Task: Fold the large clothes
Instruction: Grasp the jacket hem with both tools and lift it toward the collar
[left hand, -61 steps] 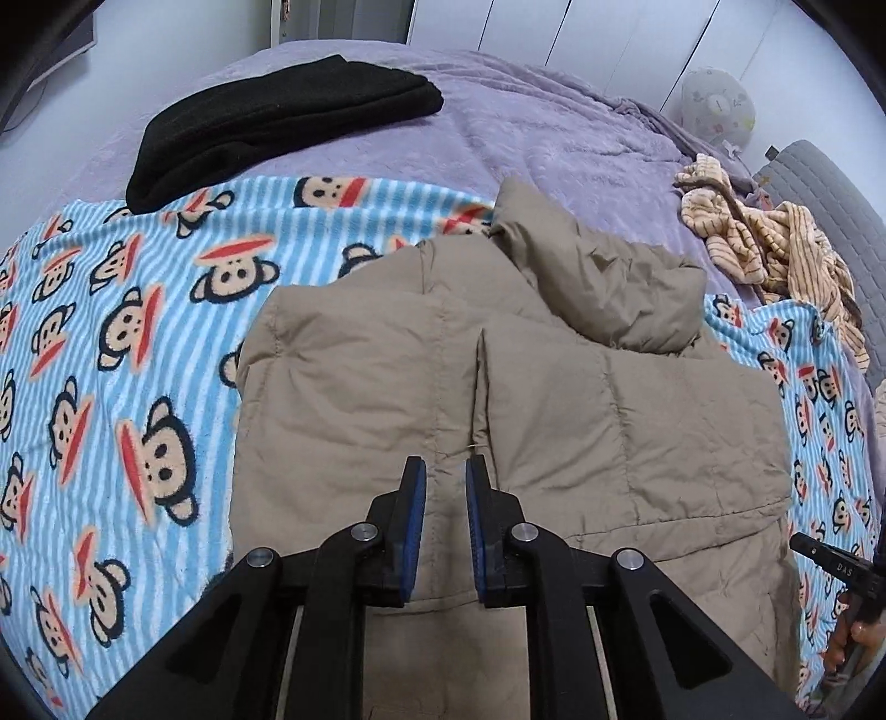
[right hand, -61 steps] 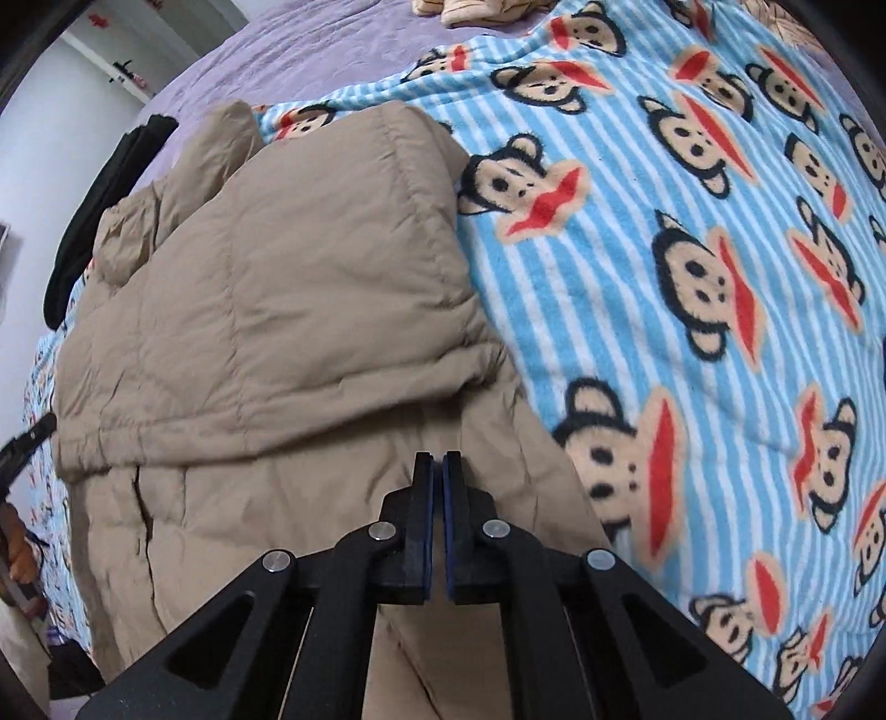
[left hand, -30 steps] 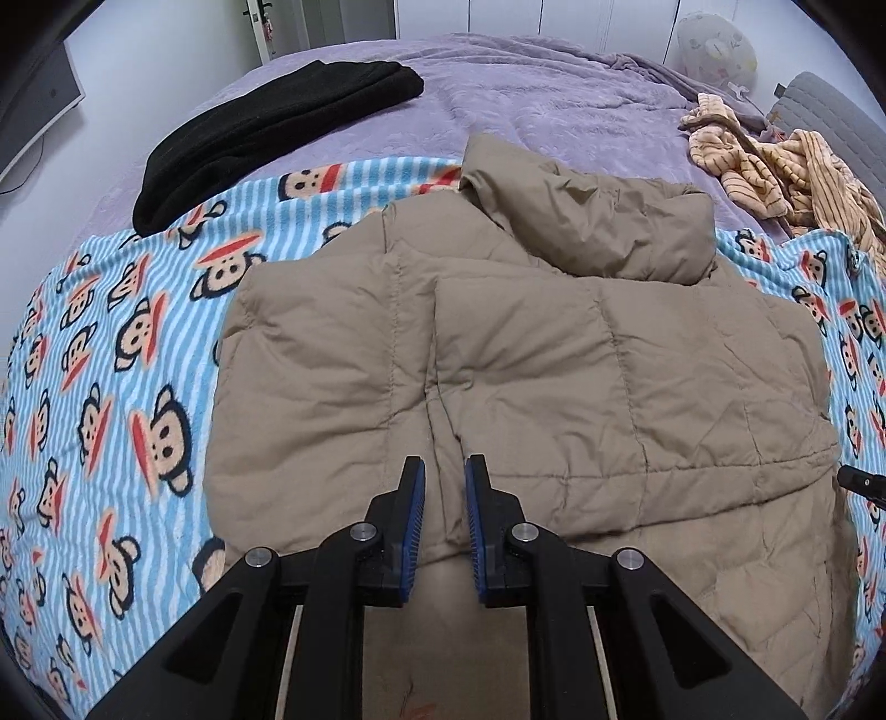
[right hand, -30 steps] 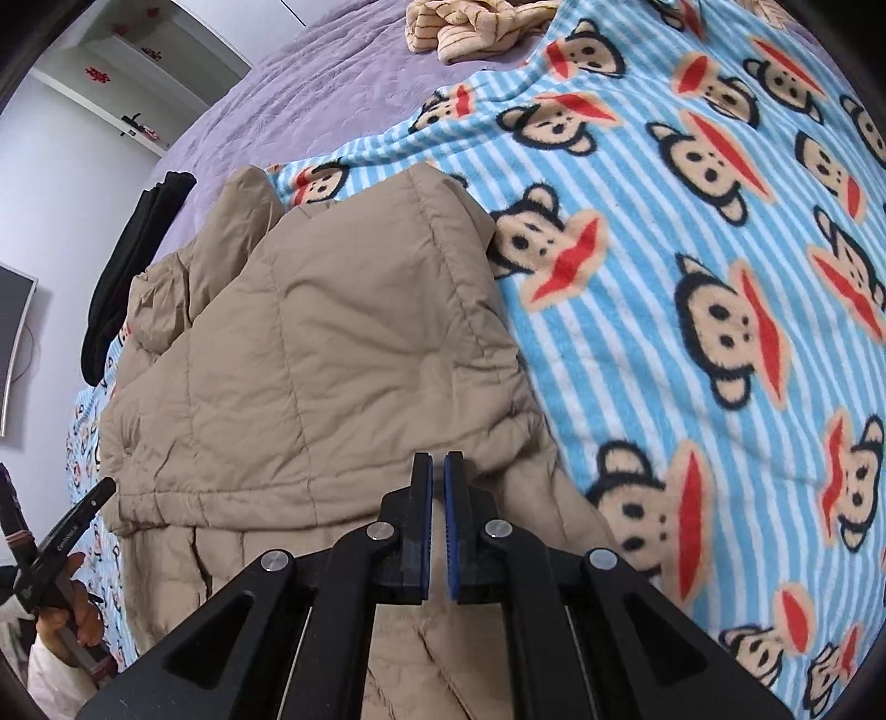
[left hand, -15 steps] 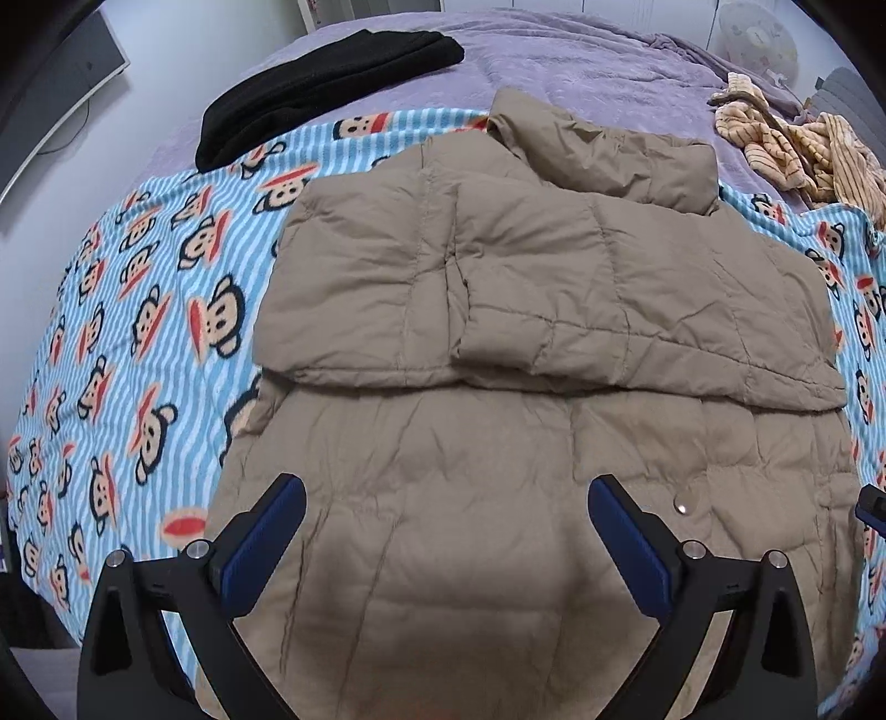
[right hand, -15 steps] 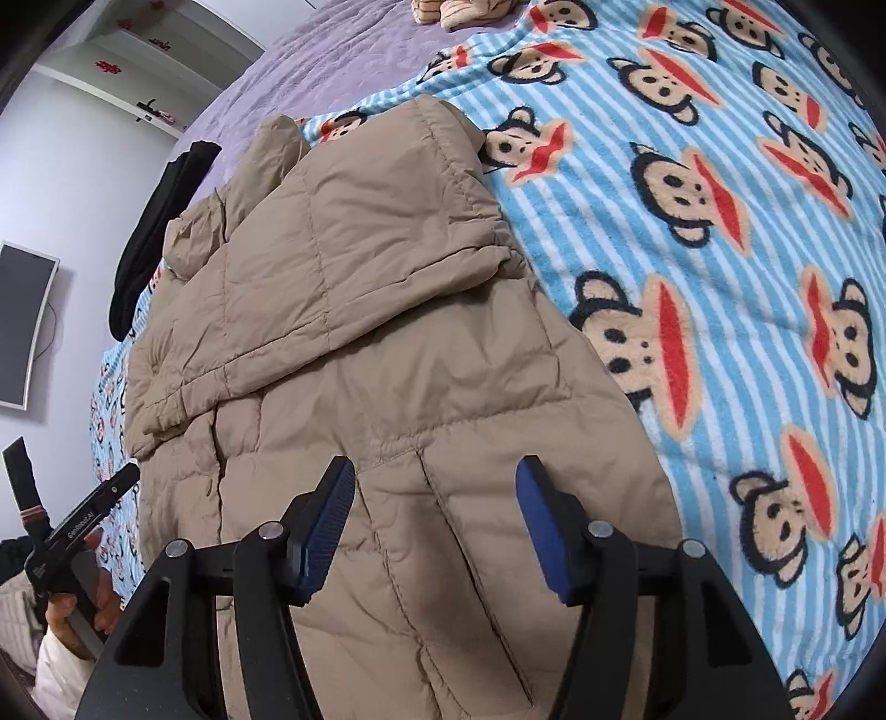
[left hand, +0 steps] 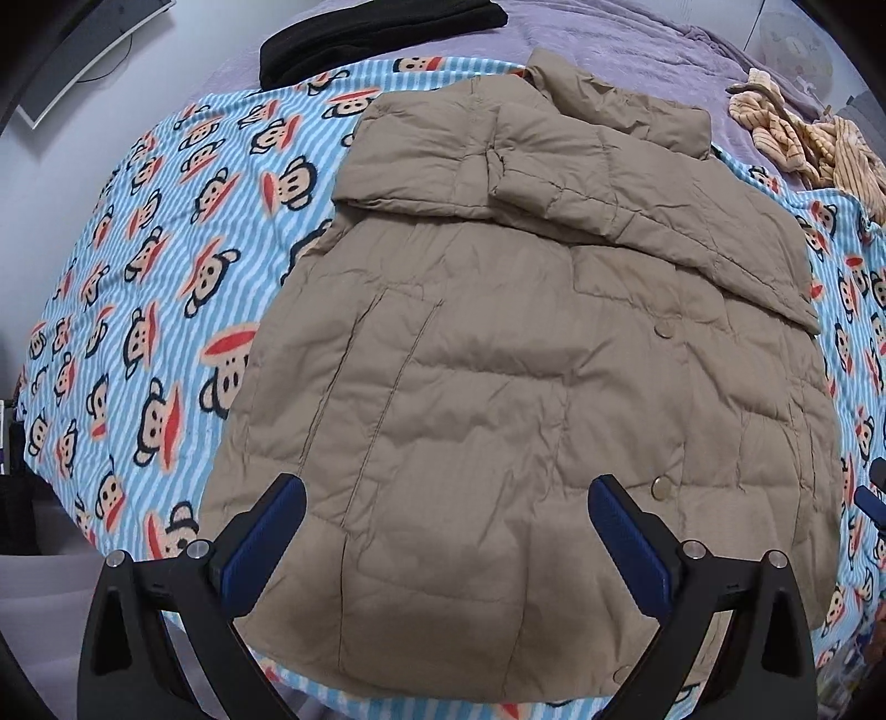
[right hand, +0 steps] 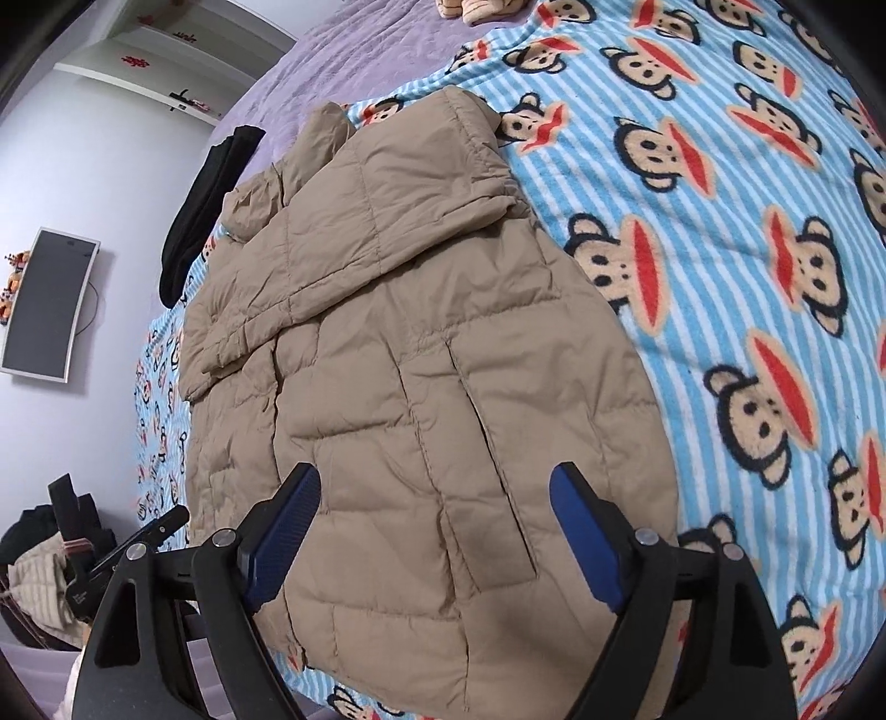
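Note:
A tan quilted jacket (left hand: 498, 354) lies flat on a blue striped monkey-print blanket (left hand: 144, 266), with both sleeves folded across its chest and the hood at the far end. It also shows in the right wrist view (right hand: 421, 387). My left gripper (left hand: 446, 512) is wide open and empty, held above the jacket's hem near the bed's front edge. My right gripper (right hand: 434, 512) is wide open and empty, above the hem on the jacket's right side. The left gripper's tip (right hand: 166, 520) shows at the left of the right wrist view.
A black garment (left hand: 376, 27) lies on the purple bedspread (left hand: 609, 39) at the far left. A striped tan garment (left hand: 803, 133) lies at the far right. A wall screen (right hand: 44, 304) hangs to the left. A clothes pile (right hand: 33, 576) sits beside the bed.
Both grippers opened from shut and let the folded sleeves go. Both pulled back toward the jacket's hem, so more of the jacket and the bed's front edge now shows.

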`<state>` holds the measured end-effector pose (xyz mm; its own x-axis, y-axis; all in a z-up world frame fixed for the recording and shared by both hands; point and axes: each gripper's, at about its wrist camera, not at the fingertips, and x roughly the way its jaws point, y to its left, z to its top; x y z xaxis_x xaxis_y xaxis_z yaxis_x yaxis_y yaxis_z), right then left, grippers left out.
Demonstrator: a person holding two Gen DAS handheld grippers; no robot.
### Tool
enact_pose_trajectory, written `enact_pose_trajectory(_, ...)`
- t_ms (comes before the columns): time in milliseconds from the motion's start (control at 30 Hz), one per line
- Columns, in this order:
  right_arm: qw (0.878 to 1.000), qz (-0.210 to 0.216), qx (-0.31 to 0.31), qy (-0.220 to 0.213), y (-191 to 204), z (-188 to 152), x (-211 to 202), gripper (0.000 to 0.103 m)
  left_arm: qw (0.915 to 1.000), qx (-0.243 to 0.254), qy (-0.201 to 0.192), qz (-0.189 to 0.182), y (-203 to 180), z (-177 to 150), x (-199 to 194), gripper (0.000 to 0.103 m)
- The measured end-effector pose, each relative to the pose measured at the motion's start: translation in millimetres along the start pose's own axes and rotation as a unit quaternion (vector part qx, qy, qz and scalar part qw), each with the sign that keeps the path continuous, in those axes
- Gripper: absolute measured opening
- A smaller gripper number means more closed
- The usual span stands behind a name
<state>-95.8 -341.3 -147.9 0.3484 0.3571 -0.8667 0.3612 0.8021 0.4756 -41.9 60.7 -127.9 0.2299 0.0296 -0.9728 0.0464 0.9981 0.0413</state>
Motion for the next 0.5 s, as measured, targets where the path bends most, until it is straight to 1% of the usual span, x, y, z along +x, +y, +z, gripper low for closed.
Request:
enact_pose_trajectory(133, 1.000, -0.016, 0.012, -0.009, 3.5, -22.5, -5.1, 0.087, 0.9999, 0.009, 0.013, -0.002, 12.4, -14.1, 1.2, 0.102)
enact_pose_trajectory(233, 0.999, -0.021, 0.035, -0.013, 5.7, -41.7, -3.8, 0.087, 0.9997, 0.020, 0.015, -0.006, 21.6, -24.5, 0.6, 0.102)
enact_pose_trajectory(400, 0.998, -0.024, 0.062, 0.003, 15.3, -74.9, 5.4, 0.087, 0.9989, 0.037, 0.024, -0.015, 41.1, -43.7, -1.8, 0.102)
enact_pose_trajectory(500, 0.996, -0.018, 0.082, 0.004, 19.1, -94.4, 6.3, 0.087, 0.9983, 0.040, 0.030, -0.031, 56.1, -53.5, -1.2, 0.102)
